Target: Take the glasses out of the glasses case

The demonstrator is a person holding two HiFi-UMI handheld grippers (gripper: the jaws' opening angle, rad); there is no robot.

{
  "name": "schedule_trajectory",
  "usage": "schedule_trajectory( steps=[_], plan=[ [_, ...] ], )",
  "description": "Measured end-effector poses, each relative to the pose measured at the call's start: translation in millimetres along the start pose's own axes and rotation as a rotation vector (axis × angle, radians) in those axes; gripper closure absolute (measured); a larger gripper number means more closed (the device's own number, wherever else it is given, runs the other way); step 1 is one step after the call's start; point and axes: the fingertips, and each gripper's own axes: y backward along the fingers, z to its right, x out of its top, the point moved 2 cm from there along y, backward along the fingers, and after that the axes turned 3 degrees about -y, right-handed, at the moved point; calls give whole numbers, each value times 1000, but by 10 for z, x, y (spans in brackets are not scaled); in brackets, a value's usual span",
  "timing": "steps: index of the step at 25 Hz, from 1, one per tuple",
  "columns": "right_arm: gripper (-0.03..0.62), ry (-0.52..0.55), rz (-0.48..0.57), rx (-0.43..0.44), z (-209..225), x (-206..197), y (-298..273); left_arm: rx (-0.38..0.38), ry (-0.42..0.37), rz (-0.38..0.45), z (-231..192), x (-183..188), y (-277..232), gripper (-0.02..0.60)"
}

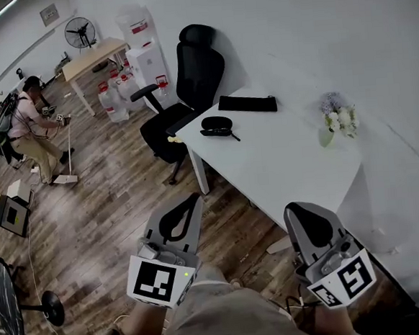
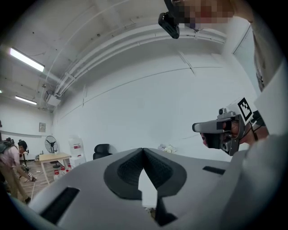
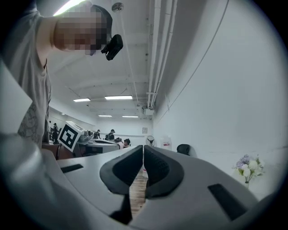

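A black glasses case (image 1: 216,123) lies closed near the far left corner of the white table (image 1: 281,157); thin black glasses arms seem to stick out along its front edge. Both grippers hover low over the wooden floor, well short of the table. My left gripper (image 1: 194,197) (image 2: 143,149) has its tips touching and nothing between them. My right gripper (image 1: 293,208) (image 3: 143,147) is likewise shut and empty, near the table's front edge. The left gripper view catches the right gripper (image 2: 219,130) from the side. The case is not in either gripper view.
A flat black pouch (image 1: 247,104) and a small vase of flowers (image 1: 337,121) also sit on the table. A black office chair (image 1: 187,85) stands at the table's left end. Water bottles (image 1: 114,98), a wooden table (image 1: 92,58), a fan and a person (image 1: 29,127) are farther left.
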Motion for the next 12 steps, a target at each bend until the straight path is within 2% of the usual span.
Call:
schedule_trajectory(
  steps=[3, 5, 12],
  plan=[
    [546, 31, -29, -29, 57, -51, -2, 12, -2, -10, -15, -24, -15, 566],
    [391, 54, -69, -30, 123, -121, -44, 29, -6, -12, -50, -38, -51, 566],
    [384, 58, -109, 0, 255, -361, -291, 37, 1, -5, -187, -198, -278, 566]
  ],
)
